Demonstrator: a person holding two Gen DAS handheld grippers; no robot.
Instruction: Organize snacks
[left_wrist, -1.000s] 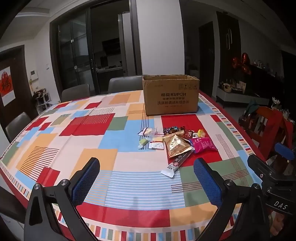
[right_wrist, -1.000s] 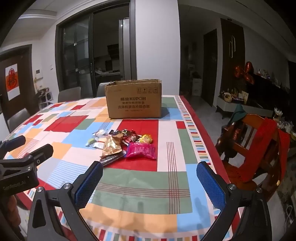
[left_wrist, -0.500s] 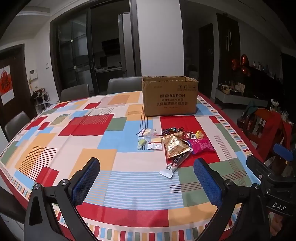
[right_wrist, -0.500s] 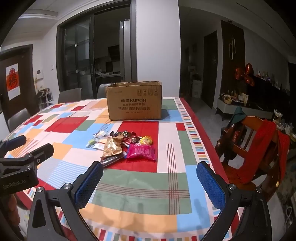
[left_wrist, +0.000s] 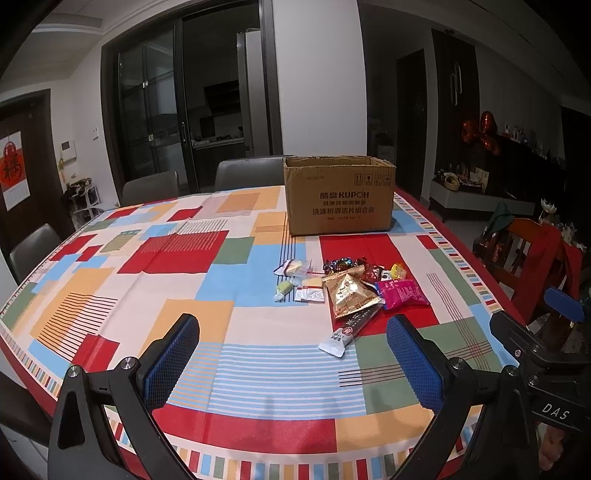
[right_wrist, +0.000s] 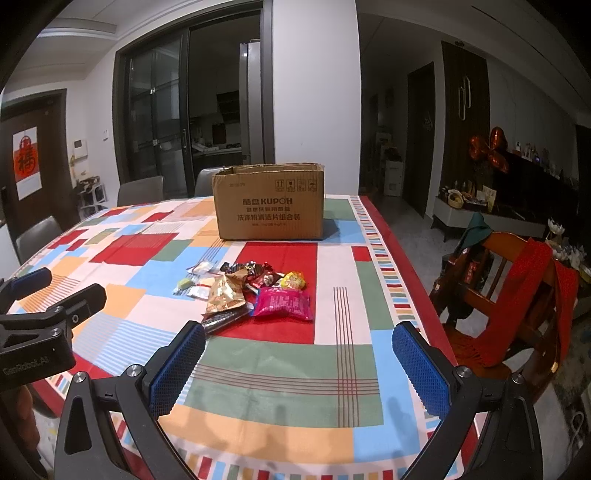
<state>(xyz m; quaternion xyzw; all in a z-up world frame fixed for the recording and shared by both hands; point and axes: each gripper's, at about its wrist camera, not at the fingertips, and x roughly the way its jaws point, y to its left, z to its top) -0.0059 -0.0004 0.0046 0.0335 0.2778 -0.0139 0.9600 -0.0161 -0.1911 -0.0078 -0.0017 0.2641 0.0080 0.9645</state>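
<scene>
Both tools spread wide, gripping nothing: left tool (left_wrist: 291, 354), right tool (right_wrist: 297, 363), hovering over the table (left_wrist: 110, 295) near edge; snack pile (left_wrist: 347, 286) loose mid-table, well ahead; open cardboard box (left_wrist: 338, 199) behind it, likely the destination; nothing packed yet.

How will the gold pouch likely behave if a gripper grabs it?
The gold pouch looks puffy and creased, so it is probably light and yielding. Its shiny foil may slip between pads. It overlaps the long dark bar, so lifting it might nudge that.
</scene>
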